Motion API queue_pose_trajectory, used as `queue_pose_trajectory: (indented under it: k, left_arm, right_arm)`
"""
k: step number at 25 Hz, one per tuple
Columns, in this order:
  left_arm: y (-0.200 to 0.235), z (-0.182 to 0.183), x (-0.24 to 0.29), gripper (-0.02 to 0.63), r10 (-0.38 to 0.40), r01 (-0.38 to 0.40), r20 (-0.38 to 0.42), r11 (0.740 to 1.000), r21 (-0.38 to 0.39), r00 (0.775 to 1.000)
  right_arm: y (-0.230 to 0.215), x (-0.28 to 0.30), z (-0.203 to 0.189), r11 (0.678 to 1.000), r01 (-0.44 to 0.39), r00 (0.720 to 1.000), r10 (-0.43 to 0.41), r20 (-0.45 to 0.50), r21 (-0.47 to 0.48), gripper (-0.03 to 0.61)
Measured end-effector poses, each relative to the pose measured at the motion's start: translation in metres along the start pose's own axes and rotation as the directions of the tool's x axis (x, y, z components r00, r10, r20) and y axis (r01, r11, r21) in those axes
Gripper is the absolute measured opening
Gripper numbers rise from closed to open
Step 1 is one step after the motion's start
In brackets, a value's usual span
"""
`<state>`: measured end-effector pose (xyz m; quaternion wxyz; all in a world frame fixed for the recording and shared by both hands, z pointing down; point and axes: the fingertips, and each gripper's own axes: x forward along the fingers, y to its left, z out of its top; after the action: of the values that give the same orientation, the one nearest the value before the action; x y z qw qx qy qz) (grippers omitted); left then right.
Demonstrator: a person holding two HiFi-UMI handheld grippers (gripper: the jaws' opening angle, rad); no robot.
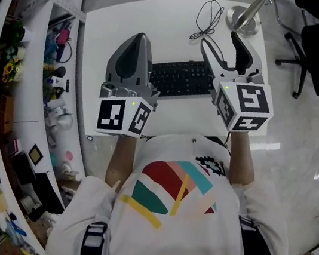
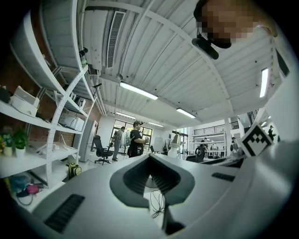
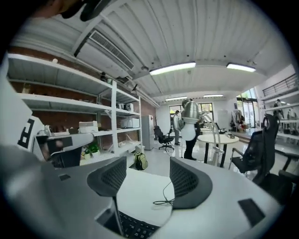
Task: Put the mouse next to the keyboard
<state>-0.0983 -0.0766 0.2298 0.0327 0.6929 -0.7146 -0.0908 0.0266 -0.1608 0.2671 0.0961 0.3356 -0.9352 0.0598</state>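
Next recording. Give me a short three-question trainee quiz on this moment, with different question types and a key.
1. True or false: the left claw has its jaws spread wide apart.
2. Which thing lies on the table beyond the open jaws of the right claw? A) a loose black cable B) a red mug C) a stack of books
3. Fill in: the black ____ lies on the white table in front of the person.

Key: 1 false, its jaws are together with nothing between them. 2 A. 3 keyboard.
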Motion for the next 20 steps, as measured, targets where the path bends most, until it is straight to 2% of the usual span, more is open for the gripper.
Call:
queue_pose_trajectory:
  k: [1,4,6,11,20]
  left_arm:
    - [0.003,0.001,-0.003,0.044,0.008,-0.008,0.001,1.000,-0.009,1.000]
    - [0.011,0.005,-0.012,0.044,0.033,-0.033,0.010,0.999,-0.030,0.999]
    - [0.013,0.010,-0.018,0.044,0.043,-0.043,0.021,0.999,-0.025,0.999]
    - [0.017,0.019,-0.024,0.044,0.063,-0.063,0.040,0.998,-0.006,0.997]
    - [0.010,0.017,-0.024,0.044,0.050,-0.050,0.031,0.999,0.000,0.998]
  right_arm:
    - [0.013,0.001,0.003,1.000,-0.019,1.000,0.019,0.001,-0.023,0.300]
    - [0.042,0.006,0.003,0.997,-0.065,0.998,0.065,-0.001,-0.050,0.207]
    - [0.049,0.007,0.002,0.996,-0.072,0.997,0.072,0.001,-0.059,0.134]
    - [0.057,0.008,0.011,0.995,-0.087,0.995,0.089,0.045,-0.037,0.019]
    - [0.065,0.004,0.011,0.993,-0.119,0.992,0.120,0.047,-0.029,0.012]
